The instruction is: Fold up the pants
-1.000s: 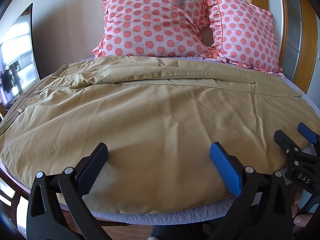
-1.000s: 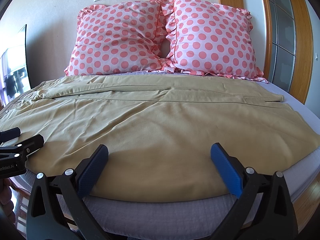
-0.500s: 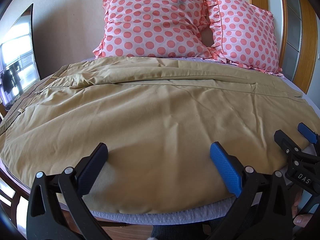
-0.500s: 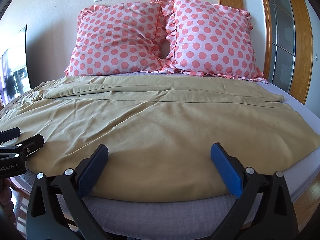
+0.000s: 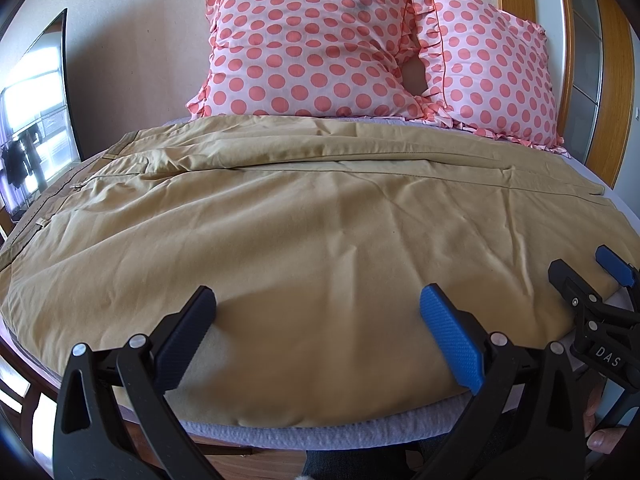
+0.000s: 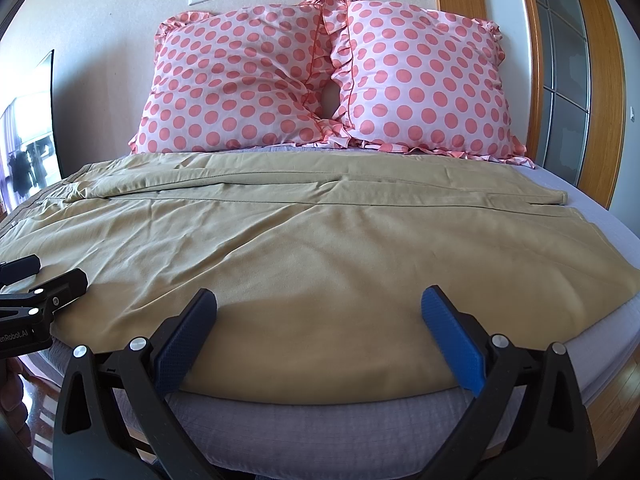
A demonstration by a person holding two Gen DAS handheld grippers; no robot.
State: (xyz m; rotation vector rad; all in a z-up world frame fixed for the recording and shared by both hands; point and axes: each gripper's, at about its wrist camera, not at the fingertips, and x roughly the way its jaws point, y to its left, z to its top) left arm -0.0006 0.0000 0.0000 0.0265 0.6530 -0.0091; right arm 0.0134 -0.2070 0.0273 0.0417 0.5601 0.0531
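**Inspector:** While both tools hover at the near edge, the left gripper (image 5: pixel 318 336) and right gripper (image 6: pixel 319 336) stand with jaws wide apart, holding nothing. The tan pants (image 5: pixel 304 232) lie spread across the bed (image 6: pixel 360 412), waistband to the left, legs running right.

**Assessor:** Risks?

**Inspector:** Judged likely: a shallow pinch takes only the top layer, so the fold drags unevenly. Existing wrinkles may set into the crease. Fabric overhanging the mattress edge could slide off. The polka-dot pillows (image 6: pixel 320 76) crowd the far side.

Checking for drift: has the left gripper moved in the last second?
No. In its own view, the left gripper frames the pants and pillows exactly as before.
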